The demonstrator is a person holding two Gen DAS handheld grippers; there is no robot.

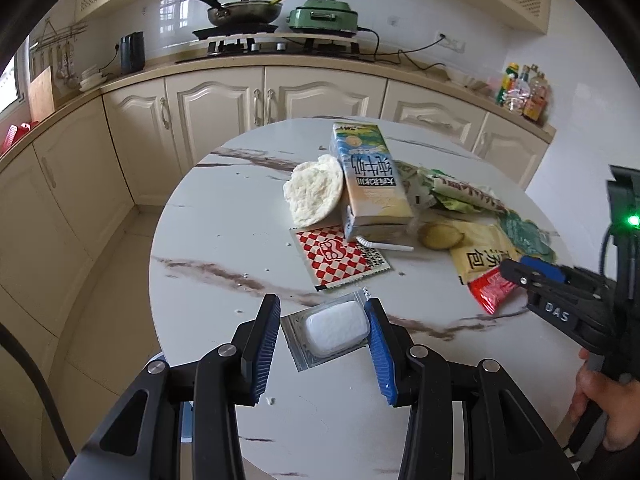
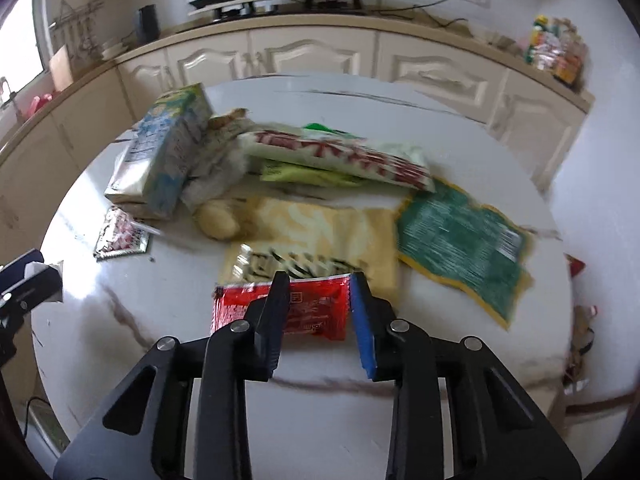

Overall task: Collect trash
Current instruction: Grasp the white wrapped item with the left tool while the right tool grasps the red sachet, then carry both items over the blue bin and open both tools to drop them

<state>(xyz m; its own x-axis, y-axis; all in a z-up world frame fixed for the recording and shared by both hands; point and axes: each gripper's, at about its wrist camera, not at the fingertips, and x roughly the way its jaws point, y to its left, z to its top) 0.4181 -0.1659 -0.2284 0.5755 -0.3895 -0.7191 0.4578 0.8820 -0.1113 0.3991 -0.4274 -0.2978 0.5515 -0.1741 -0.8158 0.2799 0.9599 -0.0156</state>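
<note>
Trash lies on a round marble table (image 1: 208, 248). My left gripper (image 1: 322, 316) is open, its fingers on either side of a clear packet holding a white block (image 1: 334, 330); contact is not clear. My right gripper (image 2: 318, 284) is open over a red sachet (image 2: 312, 310), which lies between its fingers; the gripper also shows in the left wrist view (image 1: 516, 270) at the sachet (image 1: 490, 286). Beyond lie a milk carton (image 1: 370, 184), a red checkered packet (image 1: 340, 258), a yellow wrapper (image 2: 320, 236), a green wrapper (image 2: 460, 248) and a long red-lettered wrapper (image 2: 340, 156).
A white rice cracker (image 1: 314, 190) and a straw (image 1: 386, 246) lie by the carton. A round food piece (image 1: 440, 236) sits on the yellow wrapper. Cream kitchen cabinets (image 1: 240, 100) and a stove with a pan (image 1: 244, 10) stand behind the table.
</note>
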